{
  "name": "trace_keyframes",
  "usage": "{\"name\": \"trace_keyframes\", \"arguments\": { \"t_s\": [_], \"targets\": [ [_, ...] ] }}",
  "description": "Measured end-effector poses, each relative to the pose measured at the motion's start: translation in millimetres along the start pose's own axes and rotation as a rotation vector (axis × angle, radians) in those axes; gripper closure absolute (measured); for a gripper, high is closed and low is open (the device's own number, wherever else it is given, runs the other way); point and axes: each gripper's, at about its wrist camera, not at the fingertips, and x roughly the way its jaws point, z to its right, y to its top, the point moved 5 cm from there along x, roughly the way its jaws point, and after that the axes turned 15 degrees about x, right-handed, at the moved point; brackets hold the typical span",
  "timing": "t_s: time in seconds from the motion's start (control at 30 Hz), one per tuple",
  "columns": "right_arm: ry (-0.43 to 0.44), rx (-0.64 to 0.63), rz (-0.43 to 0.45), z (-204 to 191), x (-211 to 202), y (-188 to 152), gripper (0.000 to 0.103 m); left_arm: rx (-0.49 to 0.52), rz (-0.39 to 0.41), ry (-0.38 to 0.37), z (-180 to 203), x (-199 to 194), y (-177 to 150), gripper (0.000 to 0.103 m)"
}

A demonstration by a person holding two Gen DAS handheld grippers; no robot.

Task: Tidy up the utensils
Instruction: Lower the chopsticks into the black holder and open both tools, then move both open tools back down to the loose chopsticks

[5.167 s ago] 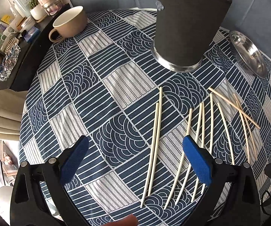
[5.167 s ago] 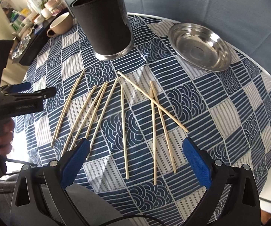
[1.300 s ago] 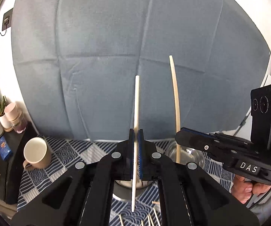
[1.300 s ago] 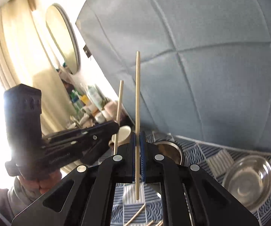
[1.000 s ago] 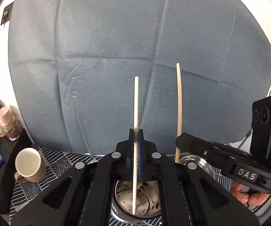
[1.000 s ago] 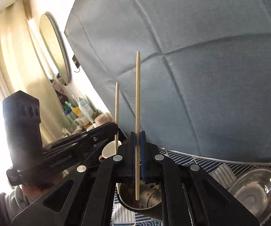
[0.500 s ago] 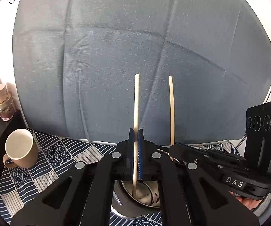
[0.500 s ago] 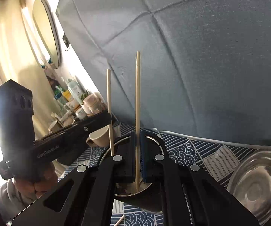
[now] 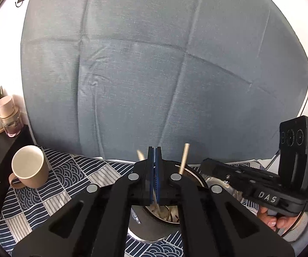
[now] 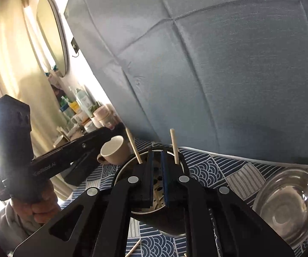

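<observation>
Blue backdrop (image 9: 154, 75), "DAS" on right gripper (image 9: 205, 167)

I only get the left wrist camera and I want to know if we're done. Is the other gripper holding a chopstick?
Observer: No. The right gripper has its jaws apart, with nothing between them.
Operator: Are any chopsticks lying on the table?
Observer: Yes, at least one loose chopstick lies on the tablecloth, at the bottom edge of the right wrist view.
Operator: What's the shiny thing behind the other gripper?
Observer: A steel bowl, empty, standing apart from the holder.
</observation>
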Motion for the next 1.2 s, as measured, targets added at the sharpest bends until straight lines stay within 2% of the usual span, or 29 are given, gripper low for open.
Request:
{"name": "trace_keyframes", "arguments": {
  "t_s": [0.13, 0.23, 0.37, 0.43, 0.53, 0.57, 0.63, 0.8, 0.9, 1.07, 1.13, 1.2],
  "targets": [
    [-0.008, -0.016, 0.002, -4.2, -10.7, 2.5, 0.093, -0.009, -0.007, 0.002, -2.1, -8.1, 0.1, 0.102],
    [-0.011, -0.027, -0.002, -8.1, -18.3, 2.9, 0.085, -0.019, -0.005, 0.029, -3.8, -17.6, 1.5, 0.102],
    [-0.018, -0.047, -0.004, -13.0, -28.6, 2.2, 0.085, -0.024, -0.012, 0.054, -6.0, -30.6, -1.1, 0.101],
    [-0.023, -0.054, -0.01, -15.2, -33.8, 1.2, 0.081, -0.035, -0.03, 0.055, -7.6, -35.6, -5.3, 0.096],
    [-0.037, -0.072, -0.021, -17.5, -41.7, -1.7, 0.074, -0.022, -0.074, 0.076, -8.5, -42.5, -15.3, 0.087],
    [-0.04, -0.078, -0.026, -17.4, -43.8, -2.8, 0.072, -0.009, -0.095, 0.086, -8.0, -44.4, -20.0, 0.081],
    [-0.049, -0.098, -0.04, -17.0, -49.0, -6.3, 0.071, 0.008, -0.131, 0.097, -7.1, -46.1, -29.9, 0.076],
    [-0.082, -0.144, -0.105, -9.6, -57.2, -19.8, 0.069, 0.016, -0.217, 0.107, -6.5, -46.4, -58.7, 0.074],
    [-0.105, -0.177, -0.156, -3.4, -58.1, -30.7, 0.064, 0.014, -0.266, 0.112, -6.8, -44.0, -75.4, 0.07],
    [-0.139, -0.233, -0.253, 7.9, -55.0, -54.7, 0.061, 0.023, -0.356, 0.103, -3.2, -40.8, -105.8, 0.062],
    [-0.153, -0.241, -0.291, 14.6, -52.9, -64.6, 0.055, 0.016, -0.389, 0.101, -2.5, -39.6, -116.7, 0.055],
    [-0.163, -0.244, -0.325, 21.5, -51.4, -74.5, 0.053, 0.013, -0.419, 0.098, -0.8, -37.8, -127.6, 0.053]
  ]
}}
